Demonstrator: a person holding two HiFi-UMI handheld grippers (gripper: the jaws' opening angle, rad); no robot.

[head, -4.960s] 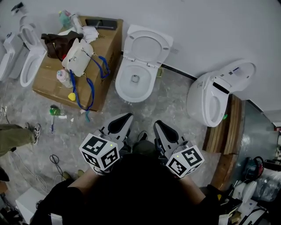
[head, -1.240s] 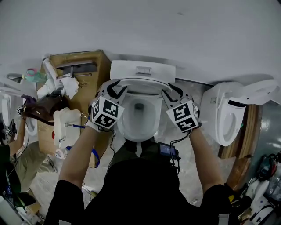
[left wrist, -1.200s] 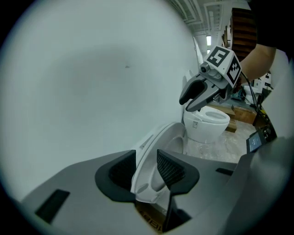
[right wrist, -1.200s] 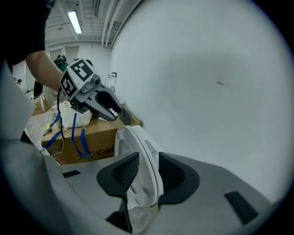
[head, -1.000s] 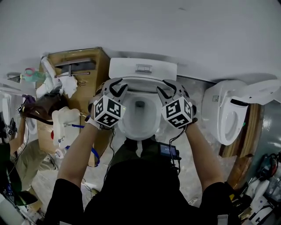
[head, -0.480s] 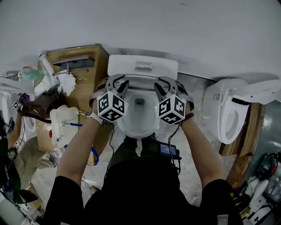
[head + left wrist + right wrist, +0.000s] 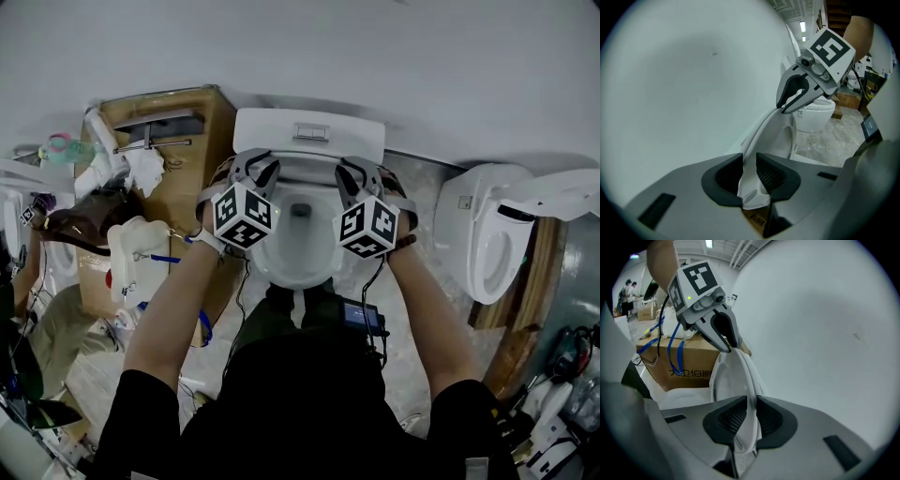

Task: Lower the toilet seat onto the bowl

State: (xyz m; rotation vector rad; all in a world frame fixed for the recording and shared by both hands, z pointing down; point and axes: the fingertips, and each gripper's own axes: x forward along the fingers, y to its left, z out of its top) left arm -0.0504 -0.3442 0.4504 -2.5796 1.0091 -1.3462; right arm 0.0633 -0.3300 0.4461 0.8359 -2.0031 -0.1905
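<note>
The white toilet stands against the wall, cistern (image 7: 309, 131) behind the bowl (image 7: 298, 246). Its seat (image 7: 302, 168) is upright, leaning back toward the cistern. My left gripper (image 7: 251, 167) is at the seat's left edge and my right gripper (image 7: 353, 174) at its right edge. In the left gripper view the thin seat rim (image 7: 761, 129) runs between my left gripper's (image 7: 749, 171) closing jaws, pads against it. The right gripper view shows the rim (image 7: 740, 366) filling the gap of my right gripper (image 7: 749, 416), whose jaws are also closing.
A cardboard box (image 7: 187, 131) piled with bags, bottles and blue cord stands just left of the toilet. Another white toilet (image 7: 497, 234) sits to the right beside wooden boards. A black device (image 7: 361, 314) with cables hangs at my waist. A plain wall rises close behind.
I have stepped up to the toilet. Over the last second both grippers moved inward from the sides onto the upright seat's edges, and their jaws narrowed around the rim.
</note>
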